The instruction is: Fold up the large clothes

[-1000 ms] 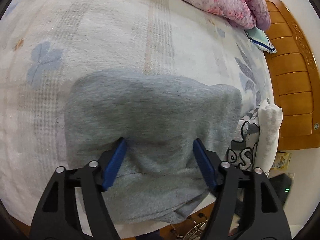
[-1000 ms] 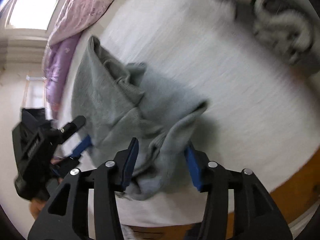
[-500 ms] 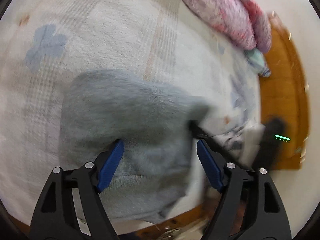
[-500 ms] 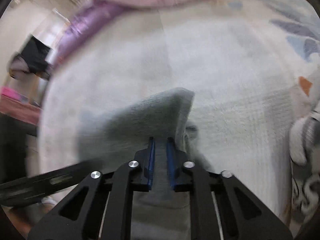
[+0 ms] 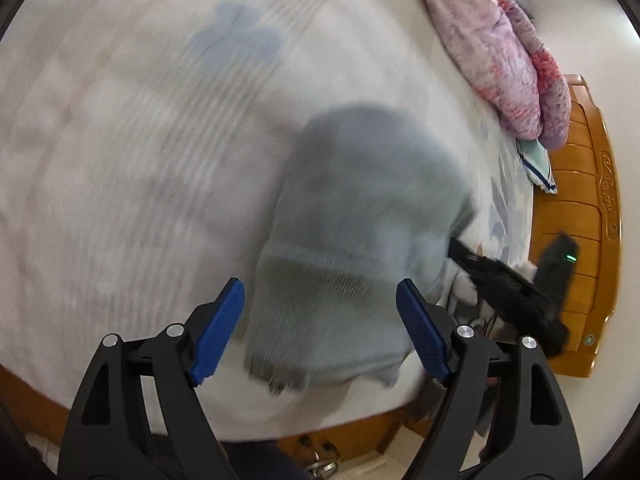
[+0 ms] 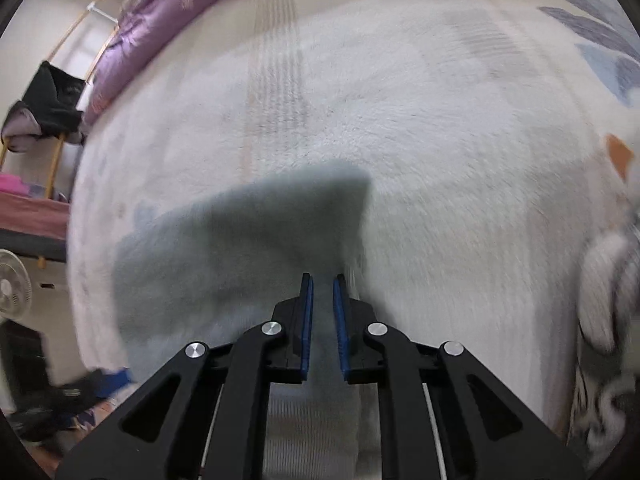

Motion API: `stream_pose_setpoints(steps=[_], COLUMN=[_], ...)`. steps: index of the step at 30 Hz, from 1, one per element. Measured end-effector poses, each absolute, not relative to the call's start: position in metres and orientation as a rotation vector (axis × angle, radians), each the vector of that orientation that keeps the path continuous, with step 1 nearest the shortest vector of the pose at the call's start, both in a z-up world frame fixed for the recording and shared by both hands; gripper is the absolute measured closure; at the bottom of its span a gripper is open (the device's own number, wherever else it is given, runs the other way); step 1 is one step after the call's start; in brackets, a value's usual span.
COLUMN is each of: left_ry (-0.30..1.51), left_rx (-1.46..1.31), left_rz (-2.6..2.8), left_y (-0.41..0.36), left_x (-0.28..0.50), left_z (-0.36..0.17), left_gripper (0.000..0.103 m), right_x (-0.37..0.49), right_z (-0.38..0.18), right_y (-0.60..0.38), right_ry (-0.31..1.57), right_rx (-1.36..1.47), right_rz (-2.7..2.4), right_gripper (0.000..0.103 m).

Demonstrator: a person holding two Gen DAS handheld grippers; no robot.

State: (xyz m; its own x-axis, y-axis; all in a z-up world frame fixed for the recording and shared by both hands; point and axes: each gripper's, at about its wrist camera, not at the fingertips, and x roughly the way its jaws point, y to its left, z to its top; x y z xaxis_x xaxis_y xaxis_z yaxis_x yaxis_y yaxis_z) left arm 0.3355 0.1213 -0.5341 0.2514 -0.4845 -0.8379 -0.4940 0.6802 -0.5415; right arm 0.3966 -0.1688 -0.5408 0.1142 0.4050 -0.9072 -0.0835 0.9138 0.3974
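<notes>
Bed: pale fleecy blanket (image 5: 120, 160) with faint blue leaf prints covered the bed, a pink-and-purple quilt (image 5: 500, 60) bunched at the far side beside the wooden headboard (image 5: 576, 208).
Garment: grey sweatshirt (image 5: 360, 220) lay near the bed's front edge, already folded into a compact block, its ribbed hem toward the camera.
Left tool: left tool (image 5: 320, 332) had its jaws opening wide, straddling the ribbed hem without pressing on it; a second before, it sat lower over the middle of the garment, so it had let go and shifted toward the left edge.
Right tool: right tool (image 6: 322, 320) had gone from half open around a loose fold to nearly shut, its pads pinching a ridge of grey cloth at the garment's right edge; the jaws were easing open slightly, cloth still between them.
Meaning: grip had passed to the right side, which suggested the next fold or a tidying tug would be driven from there.
Other clothes: white and patterned items (image 6: 600, 300) waited at the right of the bed.
</notes>
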Motion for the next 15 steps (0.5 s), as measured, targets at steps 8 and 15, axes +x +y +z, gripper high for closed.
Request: stream_pose_setpoints(steps=[8,15], left_ry=[1.419,1.455], left_rx=[-0.927,-0.970], left_rz=[-0.056,-0.058], left_y=[0.093,0.081], left_x=[0.313,0.329], left_z=[-0.570,-0.600], left_gripper=[0.022,0.016], right_x=[0.337,0.341], right_z=[-0.573,-0.604], right_y=[-0.160,-0.162], right_ry=[1.588,1.621], right_rx=[0.274,0.348], right_rz=[0.360,0.303], right_gripper=[0.090,0.095])
